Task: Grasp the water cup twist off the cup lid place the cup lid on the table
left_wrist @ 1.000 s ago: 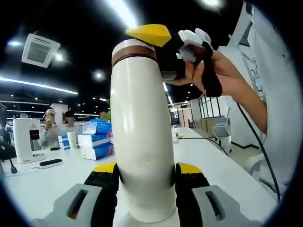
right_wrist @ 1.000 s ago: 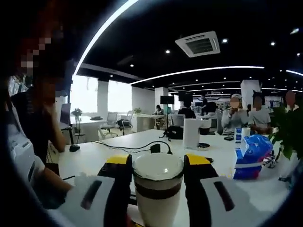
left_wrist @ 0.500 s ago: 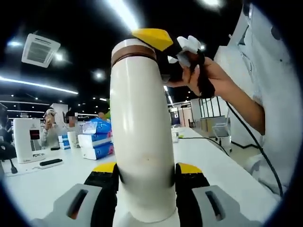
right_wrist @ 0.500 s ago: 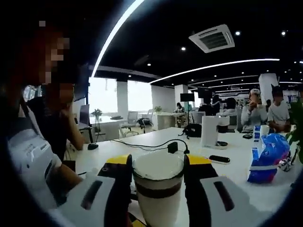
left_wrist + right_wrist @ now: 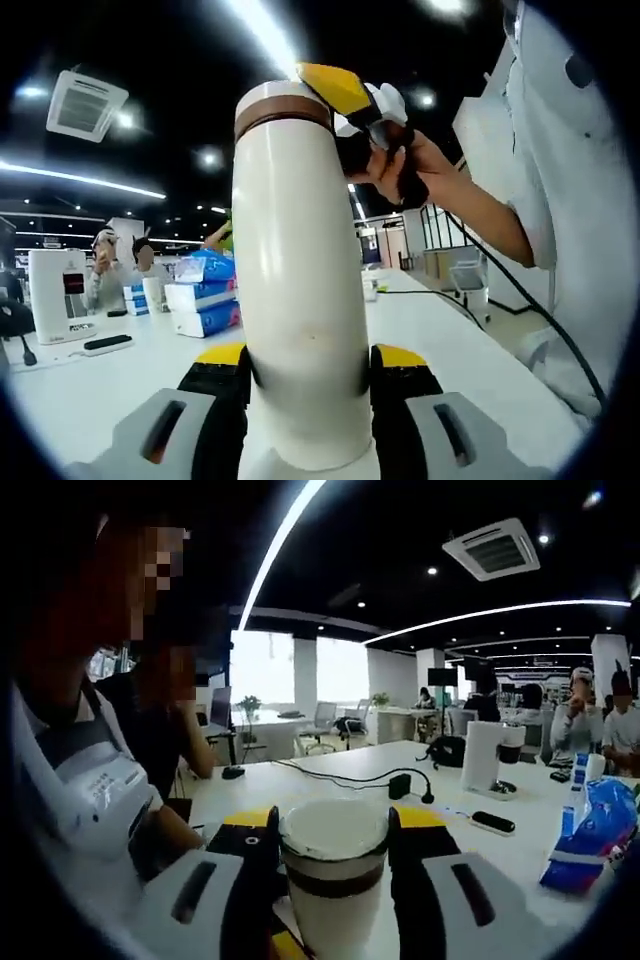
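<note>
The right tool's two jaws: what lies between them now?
In the right gripper view, the cup lid sits between the jaws of the right tool, which press on both its sides. Below the lid, a dark band rings the water cup.

1. The water cup is a tall cream cylinder, upright, held above the surface.
2. The cup lid is cream above a brown band, on the cup's top.
</note>
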`<state>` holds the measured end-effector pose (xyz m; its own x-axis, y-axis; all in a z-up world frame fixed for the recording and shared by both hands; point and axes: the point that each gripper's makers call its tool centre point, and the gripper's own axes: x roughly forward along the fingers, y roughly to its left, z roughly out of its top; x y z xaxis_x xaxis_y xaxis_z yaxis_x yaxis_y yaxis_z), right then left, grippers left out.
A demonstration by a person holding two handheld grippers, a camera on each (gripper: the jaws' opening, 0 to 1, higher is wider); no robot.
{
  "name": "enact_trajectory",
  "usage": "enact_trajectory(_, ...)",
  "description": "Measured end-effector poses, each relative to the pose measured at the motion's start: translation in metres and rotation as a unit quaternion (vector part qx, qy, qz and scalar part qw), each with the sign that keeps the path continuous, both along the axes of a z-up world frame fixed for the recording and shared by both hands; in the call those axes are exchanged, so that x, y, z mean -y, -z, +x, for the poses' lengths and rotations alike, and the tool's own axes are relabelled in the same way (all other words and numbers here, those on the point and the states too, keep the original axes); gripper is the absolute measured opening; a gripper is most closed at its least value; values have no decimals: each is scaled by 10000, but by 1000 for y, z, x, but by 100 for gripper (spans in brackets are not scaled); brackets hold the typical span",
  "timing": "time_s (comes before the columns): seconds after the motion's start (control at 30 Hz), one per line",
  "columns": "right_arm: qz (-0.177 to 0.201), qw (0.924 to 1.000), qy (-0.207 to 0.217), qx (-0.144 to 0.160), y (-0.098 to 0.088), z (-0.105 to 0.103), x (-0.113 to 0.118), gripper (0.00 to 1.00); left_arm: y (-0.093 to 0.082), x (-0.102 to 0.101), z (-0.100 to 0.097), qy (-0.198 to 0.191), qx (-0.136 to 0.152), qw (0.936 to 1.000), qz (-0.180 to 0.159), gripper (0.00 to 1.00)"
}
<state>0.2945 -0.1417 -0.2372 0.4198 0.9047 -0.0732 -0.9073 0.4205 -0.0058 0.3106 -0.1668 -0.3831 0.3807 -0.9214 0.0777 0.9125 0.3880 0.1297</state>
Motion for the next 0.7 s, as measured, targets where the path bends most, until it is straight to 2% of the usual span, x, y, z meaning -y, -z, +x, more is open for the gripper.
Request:
enact_trajectory(0.27, -172, 9975, -677, 38, 1, -5, -2, 46, 1, 0, 0, 3, -14, 10000, -8, 48)
enact_trajectory(0.43, -77, 9943, -1060, 38, 2, -6, -3, 46, 1, 0, 0, 7, -27, 10000, -19, 48)
enact_trajectory(0.57, -32, 9928, -1193, 47, 2, -8, -4, 46, 0, 0, 0, -1, -28, 10000, -25, 48)
enact_trajectory(0.7, -27, 9938, -1109, 97, 3, -11, -7, 46, 0, 0, 0, 1, -18, 10000, -18, 48)
